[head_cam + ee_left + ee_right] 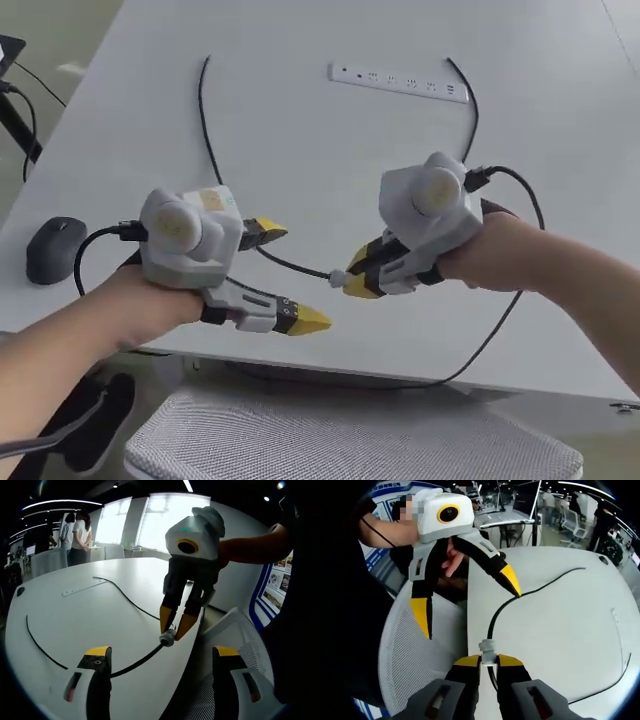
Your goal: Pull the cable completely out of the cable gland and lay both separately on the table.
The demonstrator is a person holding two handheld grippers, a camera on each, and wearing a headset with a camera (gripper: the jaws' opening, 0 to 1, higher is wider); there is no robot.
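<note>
The cable gland [487,651] is pinched between the tips of the right gripper [347,278], over the near edge of the table [300,130]. The cable [212,160] is run leftward between the spread jaws of the left gripper [295,275], then back across the table. A power strip [400,83] is laid at the far side.

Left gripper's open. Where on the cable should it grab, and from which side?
Take the black cable on the straight stretch just behind the cable gland, which the right gripper is shut on. Bring the left gripper in crosswise, fingers either side; likely cleanest pull.
</note>
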